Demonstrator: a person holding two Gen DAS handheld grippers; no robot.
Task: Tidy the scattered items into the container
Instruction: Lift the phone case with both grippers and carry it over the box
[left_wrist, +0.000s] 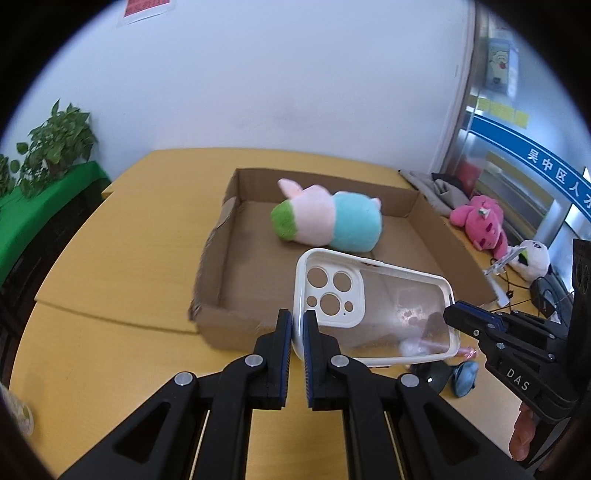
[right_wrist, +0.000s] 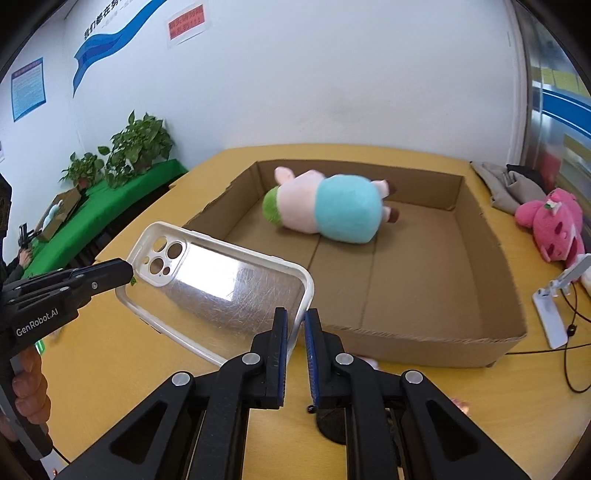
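Both grippers pinch the clear phone case (left_wrist: 373, 314) by opposite ends: the left gripper (left_wrist: 297, 325) on its camera-cutout end, the right gripper (right_wrist: 296, 325) on the other. The case hangs crosswise above the table; the cardboard box (right_wrist: 424, 347) lies at twelve o'clock.

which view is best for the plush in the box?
Right wrist. The plush lies whole in the box, legs and ear clear, with nothing in front. Left wrist also shows the plush, but smaller and blurrier, and the phone case held by both grippers sits just below it.
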